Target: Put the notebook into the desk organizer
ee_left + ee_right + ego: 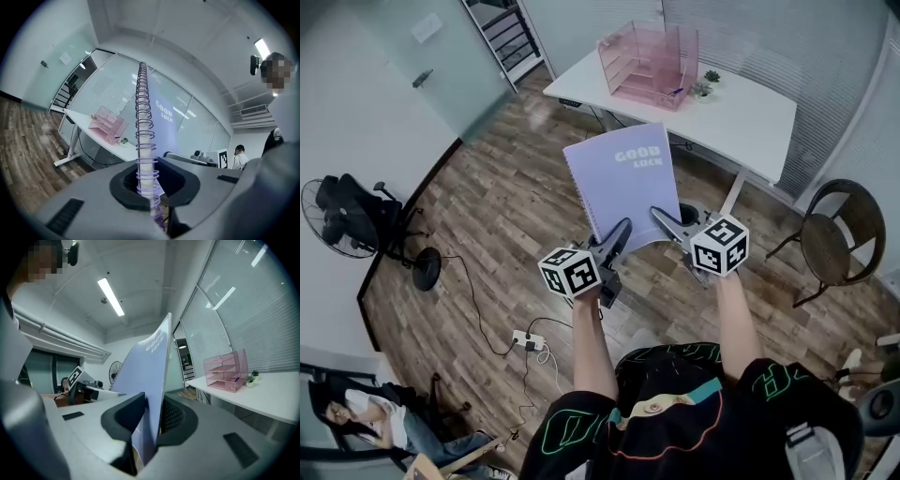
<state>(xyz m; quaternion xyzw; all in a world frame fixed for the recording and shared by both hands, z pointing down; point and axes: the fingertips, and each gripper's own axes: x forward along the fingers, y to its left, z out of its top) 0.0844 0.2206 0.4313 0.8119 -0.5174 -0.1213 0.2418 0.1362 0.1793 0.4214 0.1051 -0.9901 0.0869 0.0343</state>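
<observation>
I hold a purple spiral notebook point(623, 183), printed "GOOD LUCK", in the air over the wooden floor. My left gripper point(622, 229) is shut on its spiral-bound lower left edge, and my right gripper point(662, 217) is shut on its lower right edge. In the left gripper view the spiral of the notebook point(143, 122) rises upright from that left gripper point(149, 180). In the right gripper view the cover of the notebook point(145, 376) stands edge-on in that right gripper point(151, 420). The pink desk organizer point(649, 64) stands on the white desk point(741, 117) ahead, apart from the notebook.
Two small potted plants point(707, 82) sit right of the organizer. A brown round chair point(834, 234) stands at the right. A fan and office chair point(352, 220) are at the left, a power strip point(528, 340) with cables lies on the floor, and a person point(356, 412) sits at the lower left.
</observation>
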